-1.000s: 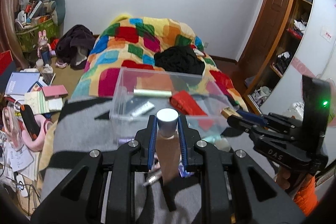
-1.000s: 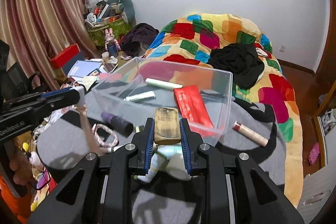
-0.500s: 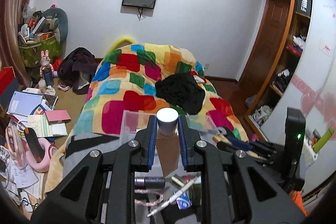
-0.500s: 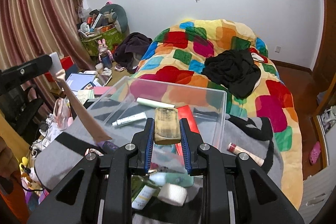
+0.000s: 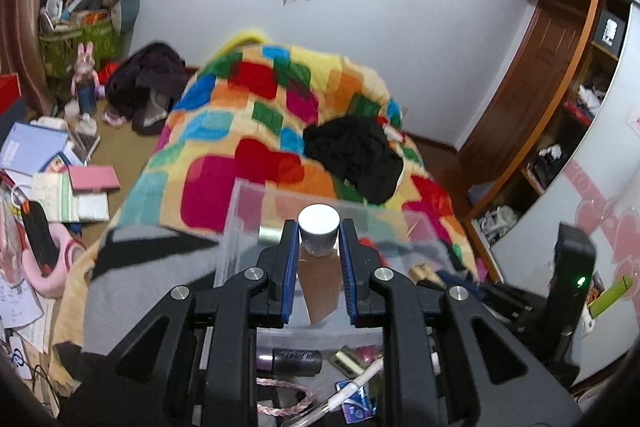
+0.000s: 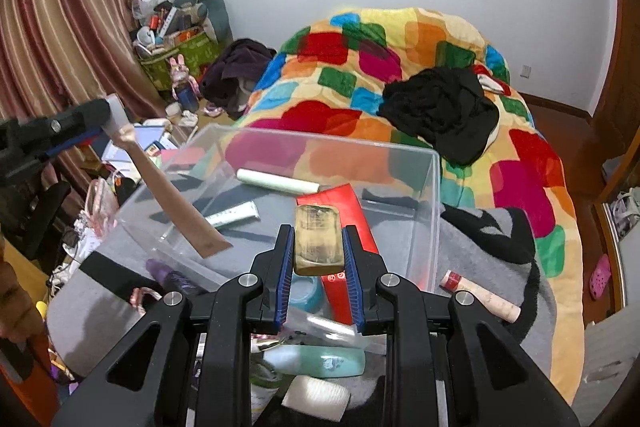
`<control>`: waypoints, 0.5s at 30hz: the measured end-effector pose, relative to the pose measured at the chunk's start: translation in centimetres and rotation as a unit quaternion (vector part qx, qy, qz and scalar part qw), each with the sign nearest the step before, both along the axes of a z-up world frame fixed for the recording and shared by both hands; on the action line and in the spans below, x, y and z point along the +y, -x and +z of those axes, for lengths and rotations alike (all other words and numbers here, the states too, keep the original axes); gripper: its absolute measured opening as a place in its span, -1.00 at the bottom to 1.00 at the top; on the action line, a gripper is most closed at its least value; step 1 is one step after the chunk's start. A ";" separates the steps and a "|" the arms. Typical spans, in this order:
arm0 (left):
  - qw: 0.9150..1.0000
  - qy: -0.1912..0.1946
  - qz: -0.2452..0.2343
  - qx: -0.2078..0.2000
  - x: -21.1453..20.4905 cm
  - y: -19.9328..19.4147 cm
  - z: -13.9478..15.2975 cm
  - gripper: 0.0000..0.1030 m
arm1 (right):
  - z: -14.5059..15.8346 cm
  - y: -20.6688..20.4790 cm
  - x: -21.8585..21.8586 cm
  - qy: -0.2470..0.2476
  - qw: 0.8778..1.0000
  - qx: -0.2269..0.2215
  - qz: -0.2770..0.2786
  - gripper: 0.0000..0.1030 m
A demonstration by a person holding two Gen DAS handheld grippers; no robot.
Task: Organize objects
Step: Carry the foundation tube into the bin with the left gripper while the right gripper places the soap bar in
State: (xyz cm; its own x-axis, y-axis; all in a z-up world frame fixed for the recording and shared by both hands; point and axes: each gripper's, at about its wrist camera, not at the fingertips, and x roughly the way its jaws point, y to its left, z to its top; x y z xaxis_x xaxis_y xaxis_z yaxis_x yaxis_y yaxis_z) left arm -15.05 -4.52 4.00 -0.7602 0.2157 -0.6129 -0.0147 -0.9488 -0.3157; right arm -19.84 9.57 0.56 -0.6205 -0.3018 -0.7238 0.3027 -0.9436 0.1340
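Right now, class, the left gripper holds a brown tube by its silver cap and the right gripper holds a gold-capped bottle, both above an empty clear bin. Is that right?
One error: the clear bin is not empty. The right wrist view shows a red box, a white tube and a smaller tube inside. The left gripper does hold the brown tube, the right gripper the gold-capped bottle.

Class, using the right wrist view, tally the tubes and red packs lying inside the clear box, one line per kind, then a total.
Tubes: 2, a pale tube and a silver tube
Red packs: 1, the red pack
Total: 3
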 end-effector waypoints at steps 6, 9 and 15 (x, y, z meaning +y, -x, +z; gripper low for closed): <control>0.999 0.019 -0.013 -0.038 1.1 0.9 -2.9 -0.62 | -1.3 1.0 -0.7 -0.022 1.000 -0.014 0.004 -0.58; 0.998 0.028 -0.018 -0.053 1.4 1.1 -4.0 -0.62 | -1.8 1.3 -1.0 -0.028 0.999 -0.023 0.006 -0.58; 0.996 0.049 -0.029 -0.063 2.4 0.6 -5.0 -0.62 | -2.1 1.4 -1.1 -0.032 0.999 -0.033 0.009 -0.52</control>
